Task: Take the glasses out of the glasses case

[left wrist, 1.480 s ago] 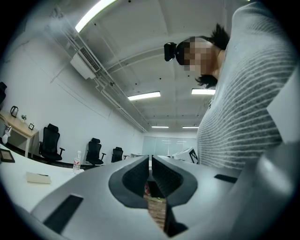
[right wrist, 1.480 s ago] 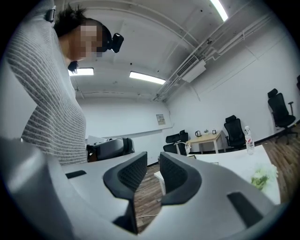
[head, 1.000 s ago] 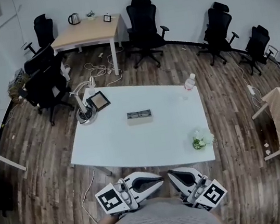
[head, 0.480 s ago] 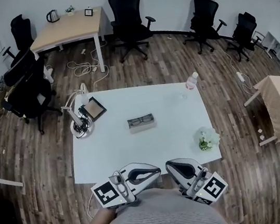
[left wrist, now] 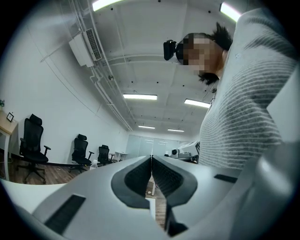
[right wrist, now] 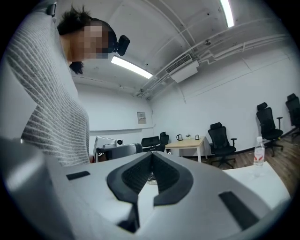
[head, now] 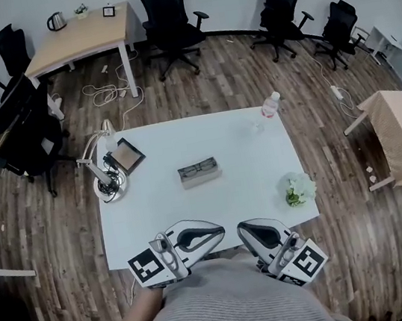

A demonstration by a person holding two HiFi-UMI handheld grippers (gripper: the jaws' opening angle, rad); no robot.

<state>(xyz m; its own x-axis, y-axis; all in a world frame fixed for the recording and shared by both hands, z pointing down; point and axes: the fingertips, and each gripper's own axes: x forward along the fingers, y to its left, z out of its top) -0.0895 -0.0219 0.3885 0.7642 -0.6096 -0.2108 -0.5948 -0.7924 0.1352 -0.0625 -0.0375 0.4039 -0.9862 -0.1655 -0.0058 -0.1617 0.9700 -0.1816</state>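
One white table took up the middle of the plank floor in the head view. A wooden desk stood well beyond it by the far wall, with black office chairs ranged along that wall and at the left. The person's grey knit sweater filled the bottom of the view, against the table's near edge.

Both tools were held low and close to the body at that near edge, well apart from the task's thing. The left gripper had its jaws pressed together with nothing between them, as its own view showed. The right gripper was likewise closed and empty, its ribbed pads meeting tip to tip.

A desk lamp stood at the table's left end, with a dark framed panel just beside it. The glasses case lay open near the table's centre, and the glasses rested inside it. A small potted plant sat near the right front corner. A water bottle stood upright at the far right corner.
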